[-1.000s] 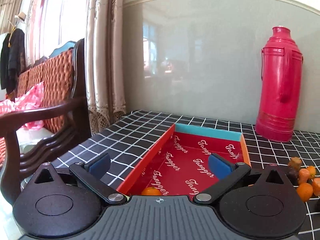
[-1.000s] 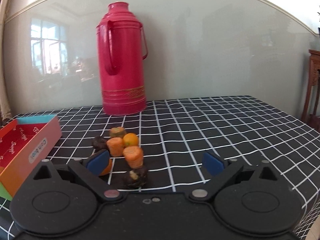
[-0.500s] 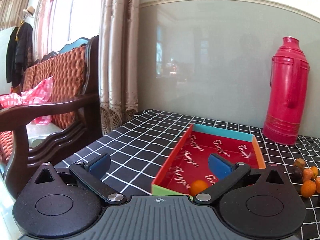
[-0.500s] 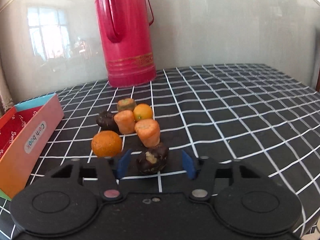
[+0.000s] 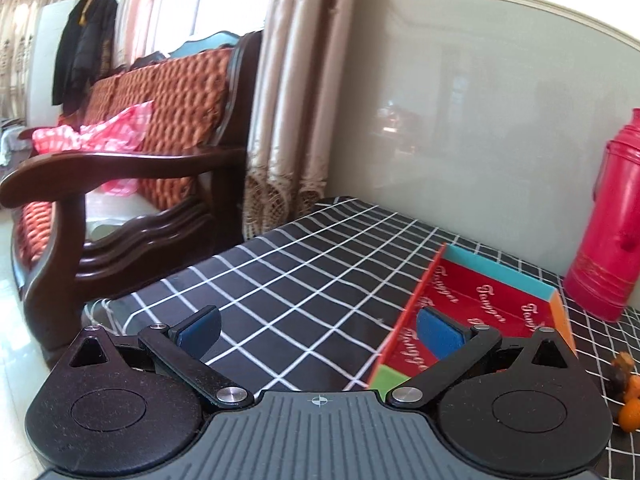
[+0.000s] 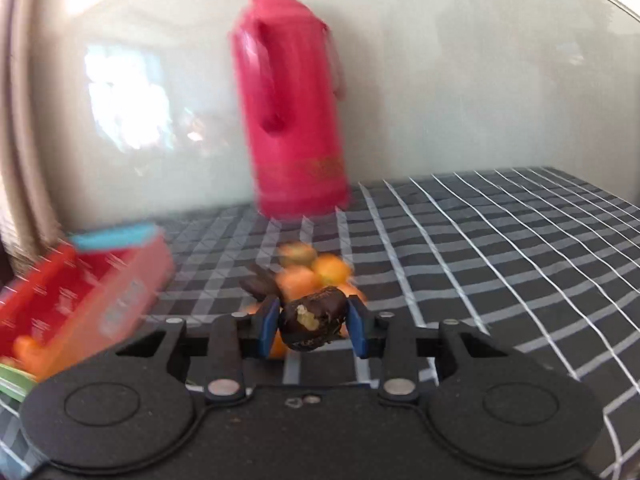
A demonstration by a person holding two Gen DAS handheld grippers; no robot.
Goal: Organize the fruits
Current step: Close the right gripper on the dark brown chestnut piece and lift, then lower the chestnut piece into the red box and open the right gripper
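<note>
While the right gripper [image 6: 313,323] clamps a dark fruit [image 6: 314,318] above the checked tablecloth [image 6: 480,240], the left gripper [image 5: 318,330] gapes.

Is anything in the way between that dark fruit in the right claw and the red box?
Nothing visible. The right gripper is shut on the dark fruit, and only bare checked tablecloth lies between it and the red box to its left, though the picture is blurred.

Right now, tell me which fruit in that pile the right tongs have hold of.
The dark brown fruit with the pale torn patch, clamped between the right tongs. The orange fruits and another dark piece lie behind it on the tablecloth.
</note>
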